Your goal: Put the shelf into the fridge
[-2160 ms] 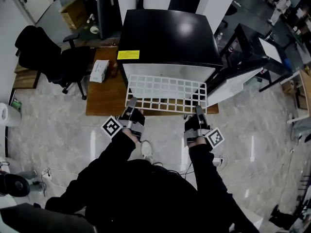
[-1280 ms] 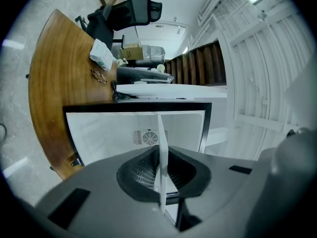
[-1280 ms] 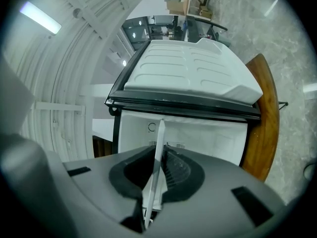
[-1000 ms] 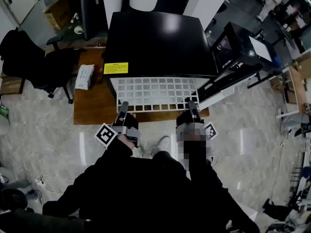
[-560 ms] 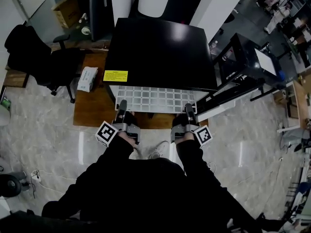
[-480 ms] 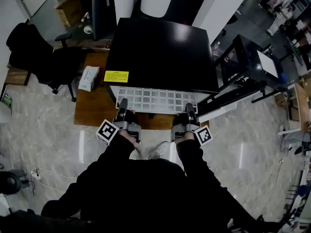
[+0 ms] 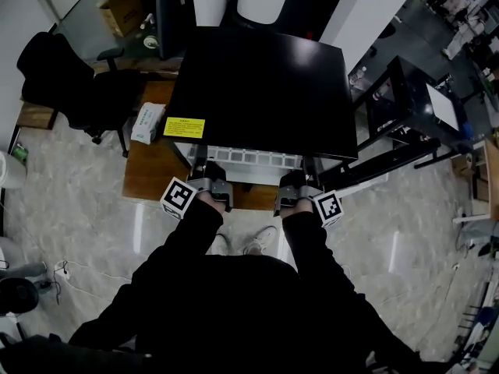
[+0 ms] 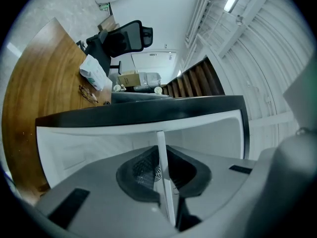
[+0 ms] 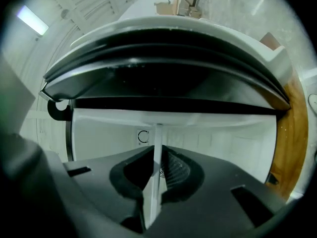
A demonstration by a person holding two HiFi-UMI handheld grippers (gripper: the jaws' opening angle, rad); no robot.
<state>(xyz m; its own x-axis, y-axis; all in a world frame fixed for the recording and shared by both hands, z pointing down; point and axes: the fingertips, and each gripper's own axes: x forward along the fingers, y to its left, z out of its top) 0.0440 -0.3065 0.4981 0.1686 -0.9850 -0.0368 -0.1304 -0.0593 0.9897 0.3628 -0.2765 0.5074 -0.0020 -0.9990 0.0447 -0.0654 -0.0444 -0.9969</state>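
Head view: the shelf [image 7: 249,157] lies crosswise, apparently mostly inside the fridge [image 7: 265,84], straight ahead of both grippers and equally near each.
Left gripper view: the left gripper [image 8: 163,170] pinches the shelf's front edge.
Right gripper view: the right gripper [image 9: 154,175] pinches it likewise.

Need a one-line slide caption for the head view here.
Left gripper and right gripper clamp the white wire shelf, most of it already under the black fridge top.
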